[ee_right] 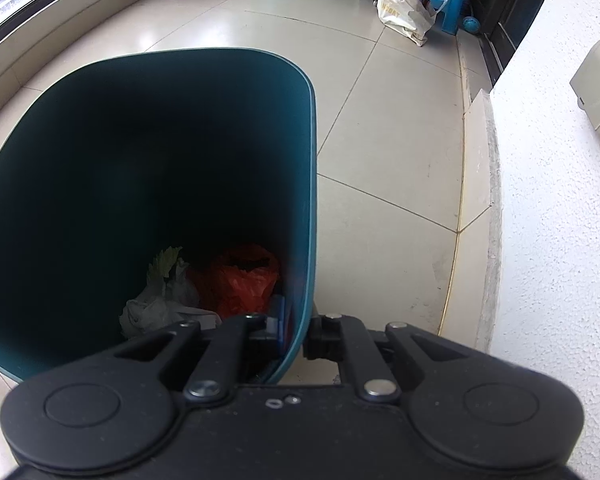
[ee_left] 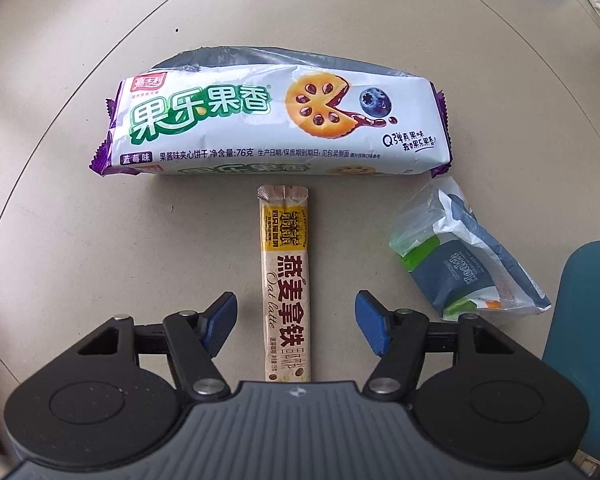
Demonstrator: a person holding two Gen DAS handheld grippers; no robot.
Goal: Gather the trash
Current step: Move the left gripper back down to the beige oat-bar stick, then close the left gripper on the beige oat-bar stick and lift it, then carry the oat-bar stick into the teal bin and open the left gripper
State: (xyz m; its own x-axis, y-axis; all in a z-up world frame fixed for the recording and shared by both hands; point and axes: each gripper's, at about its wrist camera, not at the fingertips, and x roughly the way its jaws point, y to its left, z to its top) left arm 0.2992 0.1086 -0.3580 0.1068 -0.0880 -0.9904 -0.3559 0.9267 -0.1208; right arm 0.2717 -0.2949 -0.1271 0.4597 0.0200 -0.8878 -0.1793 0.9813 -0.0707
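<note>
Looking straight down from your left gripper, you see the oat latte stick sachet lying flat on the tiled floor, its long axis running away from the camera, with the crimped end far and the near end under the gripper body. Its pads stand apart on either side of the sachet and do not touch it, so the gripper is released. You can read "Oat latte" in script on the sachet. Beyond its far end, lying crosswise, is the biscuit pack, with a blueberry picture and "76" in the small print. To the right lies a crumpled tissue pack, tilted. Your right gripper is clenched on the rim of the teal bin; inside are an orange bag and some grey-white wrappers.
</note>
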